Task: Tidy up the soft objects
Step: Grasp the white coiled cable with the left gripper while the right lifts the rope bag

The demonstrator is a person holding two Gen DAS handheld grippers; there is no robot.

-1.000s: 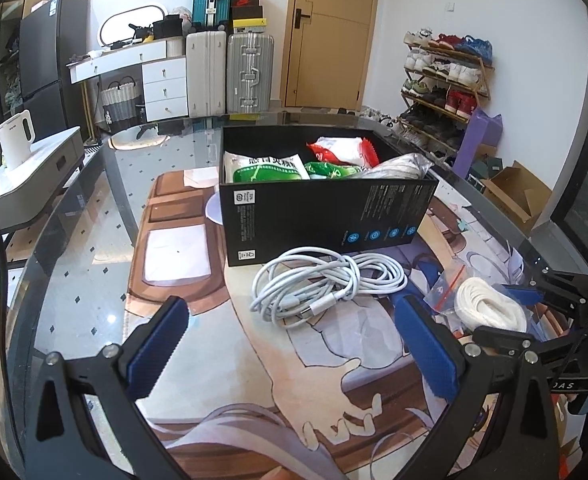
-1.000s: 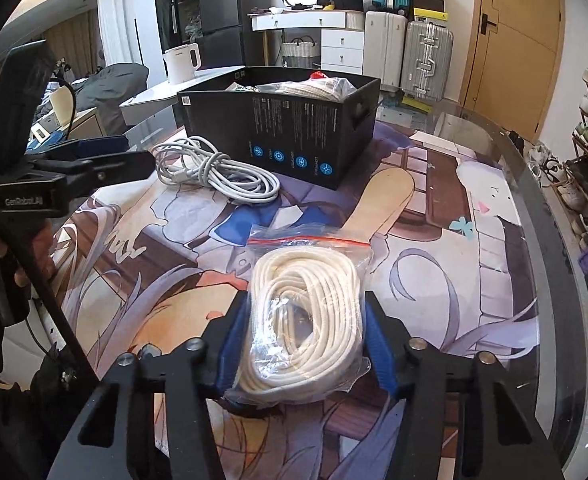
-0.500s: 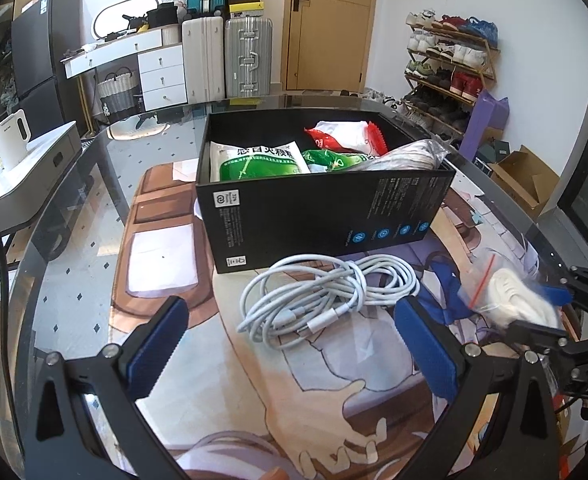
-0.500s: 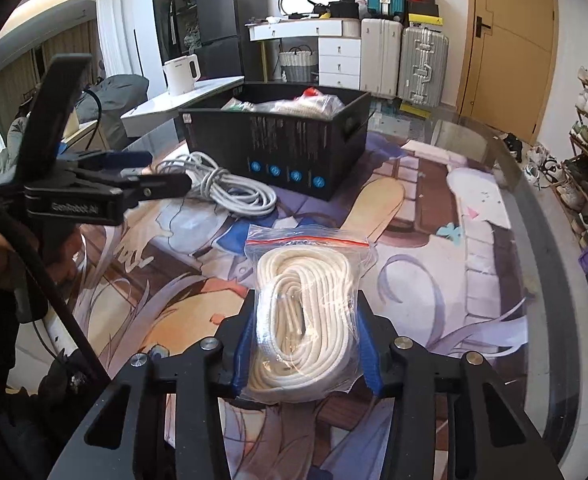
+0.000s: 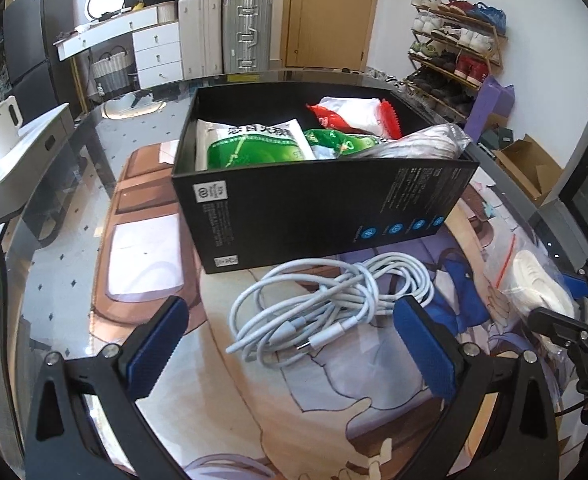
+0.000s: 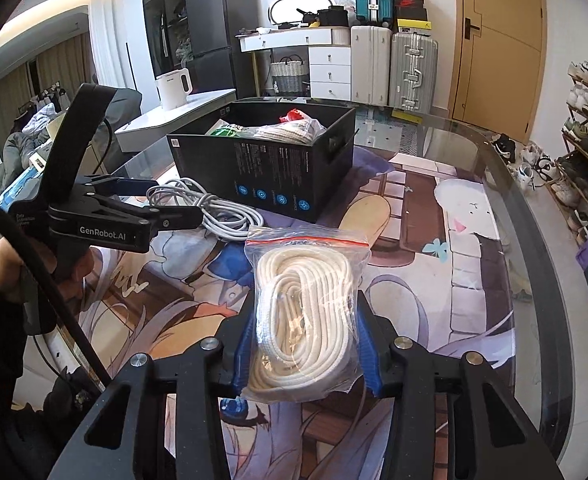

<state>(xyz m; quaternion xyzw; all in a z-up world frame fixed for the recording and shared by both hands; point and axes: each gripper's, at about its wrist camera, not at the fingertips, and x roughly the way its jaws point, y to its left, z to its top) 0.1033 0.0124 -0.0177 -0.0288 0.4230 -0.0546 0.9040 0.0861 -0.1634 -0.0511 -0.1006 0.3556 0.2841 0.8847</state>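
My right gripper is shut on a clear zip bag of white rope and holds it above the printed mat. The bag also shows at the right edge of the left wrist view. My left gripper is open and empty, its blue pads either side of a coiled white cable that lies on the mat in front of a black box. The box holds green and red-white packets and a bagged rope. In the right wrist view the box is ahead and the left gripper is at the left above the cable.
The glass table edge curves at the right. A white side table with a kettle stands left. Suitcases, a door and a shoe rack are behind.
My right gripper has lifted the rope bag off the mat and drawn closer to the box. My left gripper has moved forward toward the cable and box, still open.
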